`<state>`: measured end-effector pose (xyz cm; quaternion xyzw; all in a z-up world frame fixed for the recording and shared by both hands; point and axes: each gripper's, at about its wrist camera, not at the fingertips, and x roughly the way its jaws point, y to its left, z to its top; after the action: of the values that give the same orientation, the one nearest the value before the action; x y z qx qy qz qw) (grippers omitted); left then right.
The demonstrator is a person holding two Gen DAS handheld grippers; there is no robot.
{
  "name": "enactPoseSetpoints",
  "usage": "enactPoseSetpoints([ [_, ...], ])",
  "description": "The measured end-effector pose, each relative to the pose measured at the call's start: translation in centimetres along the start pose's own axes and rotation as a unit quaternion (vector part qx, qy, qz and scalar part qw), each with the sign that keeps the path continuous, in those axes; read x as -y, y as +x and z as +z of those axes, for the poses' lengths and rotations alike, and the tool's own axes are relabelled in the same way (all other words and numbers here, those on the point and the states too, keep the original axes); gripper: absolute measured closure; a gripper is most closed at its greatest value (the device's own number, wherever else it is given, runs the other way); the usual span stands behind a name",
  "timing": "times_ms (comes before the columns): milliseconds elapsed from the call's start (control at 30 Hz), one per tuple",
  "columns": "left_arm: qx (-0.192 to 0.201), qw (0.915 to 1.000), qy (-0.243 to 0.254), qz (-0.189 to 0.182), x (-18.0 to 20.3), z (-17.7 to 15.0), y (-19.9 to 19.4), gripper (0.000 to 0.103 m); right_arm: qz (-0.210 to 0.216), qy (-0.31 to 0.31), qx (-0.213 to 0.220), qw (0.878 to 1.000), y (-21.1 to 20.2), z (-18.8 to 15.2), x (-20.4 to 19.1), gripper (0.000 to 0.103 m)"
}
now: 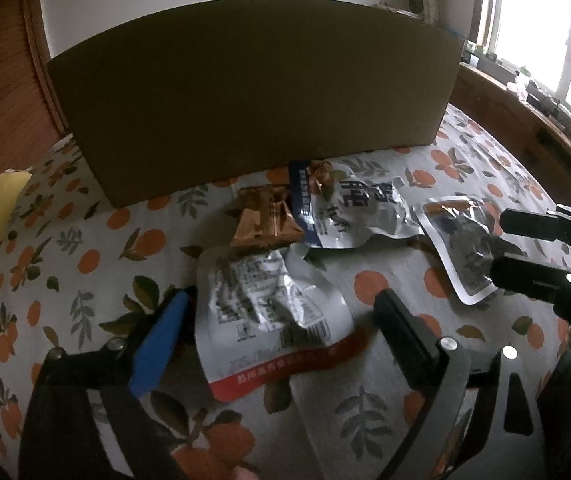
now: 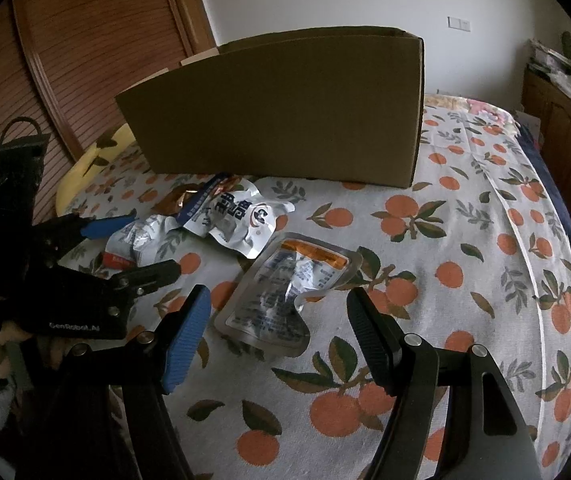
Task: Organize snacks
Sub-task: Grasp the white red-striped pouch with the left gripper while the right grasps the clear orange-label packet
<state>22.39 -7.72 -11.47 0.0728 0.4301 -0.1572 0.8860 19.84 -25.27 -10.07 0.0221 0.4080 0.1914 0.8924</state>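
Both grippers were spread wide and held nothing, the left gripper (image 1: 285, 308) around a silver-and-red snack bag (image 1: 269, 312) and the right gripper (image 2: 279, 312) around a clear snack pouch (image 2: 285, 288), on the bedspread (image 2: 465, 280) near the cardboard box (image 2: 285, 108).

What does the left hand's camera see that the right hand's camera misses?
Only the left wrist view shows the bright window. Only the right wrist view shows the wall switch and the box's side flap. Both show the cardboard box, the snack packets, the orange-patterned cloth, and the open left gripper and right gripper.
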Motion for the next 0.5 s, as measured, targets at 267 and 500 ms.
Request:
enactPoseSetpoints([
  [267, -0.003, 1.0000, -0.003, 0.001, 0.0, 0.0, 0.2, 0.004, -0.013, 0.000, -0.010, 1.000, 0.5, 0.2, 0.2, 0.031],
  [500, -0.014, 0.9998, -0.015, 0.003, -0.2, 0.4, 0.5, 0.002, -0.022, 0.008, -0.026, 0.999, 1.8, 0.6, 0.5, 0.030],
])
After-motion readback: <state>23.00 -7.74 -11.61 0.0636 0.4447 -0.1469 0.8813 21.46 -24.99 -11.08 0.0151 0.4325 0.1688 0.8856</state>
